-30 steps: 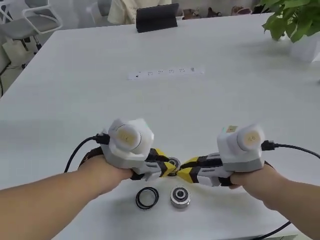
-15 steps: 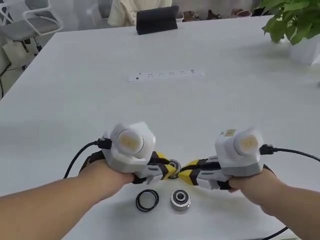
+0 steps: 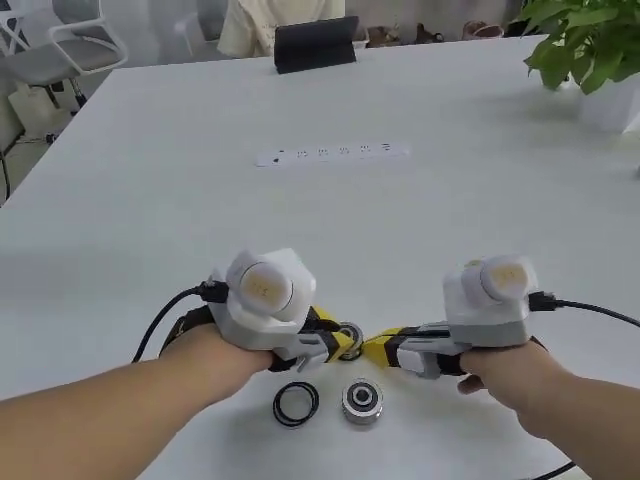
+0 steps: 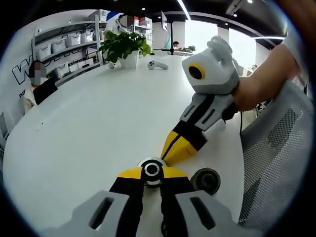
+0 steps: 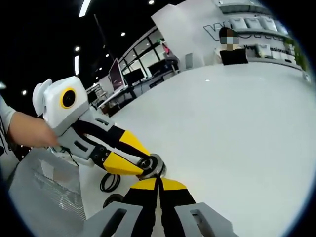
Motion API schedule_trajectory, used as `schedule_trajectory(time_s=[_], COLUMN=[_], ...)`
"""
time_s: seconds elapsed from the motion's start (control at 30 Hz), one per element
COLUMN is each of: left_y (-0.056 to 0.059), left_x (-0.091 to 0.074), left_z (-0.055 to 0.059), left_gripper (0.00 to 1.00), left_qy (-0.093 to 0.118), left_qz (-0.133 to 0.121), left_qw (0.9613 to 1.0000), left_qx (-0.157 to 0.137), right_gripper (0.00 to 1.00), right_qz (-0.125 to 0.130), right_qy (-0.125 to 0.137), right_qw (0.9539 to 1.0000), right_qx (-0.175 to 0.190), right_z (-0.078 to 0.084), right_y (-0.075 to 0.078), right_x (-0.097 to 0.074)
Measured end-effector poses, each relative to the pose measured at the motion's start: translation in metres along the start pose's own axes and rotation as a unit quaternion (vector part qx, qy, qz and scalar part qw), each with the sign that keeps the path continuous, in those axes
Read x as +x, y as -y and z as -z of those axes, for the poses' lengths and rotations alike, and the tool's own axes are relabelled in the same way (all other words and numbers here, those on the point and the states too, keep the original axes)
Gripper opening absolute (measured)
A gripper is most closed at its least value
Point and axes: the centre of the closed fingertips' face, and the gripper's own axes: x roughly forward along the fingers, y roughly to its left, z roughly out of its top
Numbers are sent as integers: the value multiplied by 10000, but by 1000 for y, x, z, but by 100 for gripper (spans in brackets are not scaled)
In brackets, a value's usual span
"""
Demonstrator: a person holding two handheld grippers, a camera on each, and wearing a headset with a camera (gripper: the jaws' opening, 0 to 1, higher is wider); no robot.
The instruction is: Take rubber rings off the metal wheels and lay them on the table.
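so, this peel could slip

left gripper (image 4: 151, 174) is clamped on a metal wheel (image 5: 152, 165) near the table's (image 3: 400, 220) front edge. right gripper (image 5: 158, 180) has its jaws pressed together at the wheel's rim, can't tell if rubber's caught. one rubber ring (image 3: 295, 403) lies beside another wheel (image 3: 361, 397). risk imo: a thin pinch slips, or the pull yanks the wheel loose.

Rubber ring (image 3: 295, 403) beside wheel (image 3: 361, 397) on table (image 3: 400, 220)

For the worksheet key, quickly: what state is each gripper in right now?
Left gripper: shut on the metal wheel.
Right gripper: shut, tips at that wheel; whether it holds anything cannot be told.
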Motion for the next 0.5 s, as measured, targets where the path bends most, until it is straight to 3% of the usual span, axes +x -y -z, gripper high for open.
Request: schedule_trajectory(time_s=[0.13,0.43,0.5], left_y=[1,2,2], left_x=[1,1,1], left_z=[0,-1,-1], left_gripper=[7,7,7], left_qy=[13,-1,-8], left_qz=[13,-40,-37], left_qw=[10000,10000,10000], left_qx=[-28,-47,-45], right_gripper=[0,0,0], right_qz=[-8,-165,-75], right_qy=[321,513,421], right_qw=[9979,9959,9977], right_qx=[565,727,531], right_z=[-9,-15,-14], right_y=[3,-2,-2], right_x=[-5,-6,-6])
